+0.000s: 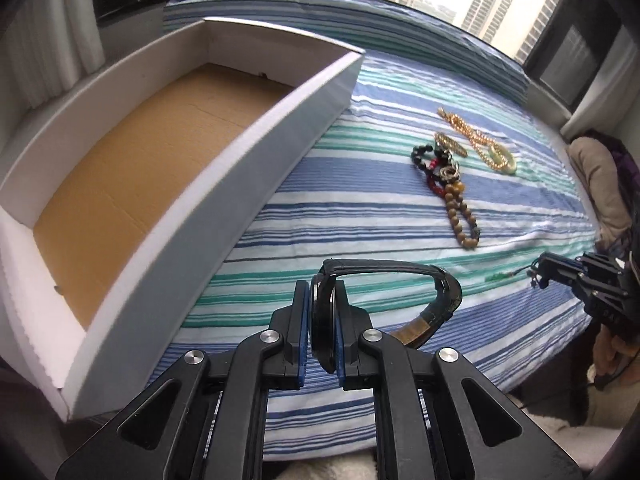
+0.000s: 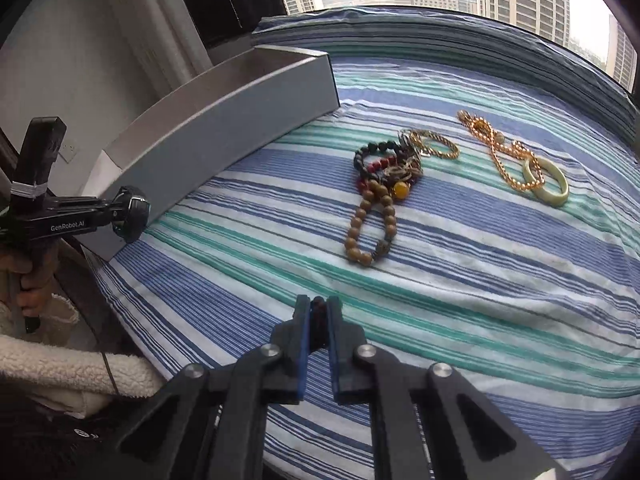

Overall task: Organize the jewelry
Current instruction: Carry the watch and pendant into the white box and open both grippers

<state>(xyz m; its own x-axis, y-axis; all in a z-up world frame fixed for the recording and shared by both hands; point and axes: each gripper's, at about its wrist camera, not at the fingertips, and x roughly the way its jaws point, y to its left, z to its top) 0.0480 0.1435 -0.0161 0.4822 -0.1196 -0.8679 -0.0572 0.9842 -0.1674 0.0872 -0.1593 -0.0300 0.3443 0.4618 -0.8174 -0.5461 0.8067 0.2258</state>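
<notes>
In the left wrist view my left gripper (image 1: 322, 294) is shut on a black wristwatch (image 1: 400, 267), pads pressed on its case and the strap looping out to the right above the striped bedsheet. The right wrist view shows that same gripper (image 2: 130, 214) with the watch (image 2: 138, 210) beside the box wall. My right gripper (image 2: 319, 307) is shut on a dark beaded string (image 2: 319, 303), mostly hidden between the pads. It also appears at the right edge (image 1: 540, 276), with a thin cord trailing from it. Loose jewelry lies ahead: a wooden bead bracelet (image 2: 368, 224), a gold chain (image 2: 500, 152) and a jade bangle (image 2: 554, 186).
An open white box (image 1: 256, 148) with a bare brown cardboard floor sits on the left of the bed; the same box (image 2: 224, 128) is far left in the right wrist view. Black and red bead bracelets (image 2: 374, 156) and a gold bracelet (image 2: 438, 146) lie tangled. A window runs behind the bed.
</notes>
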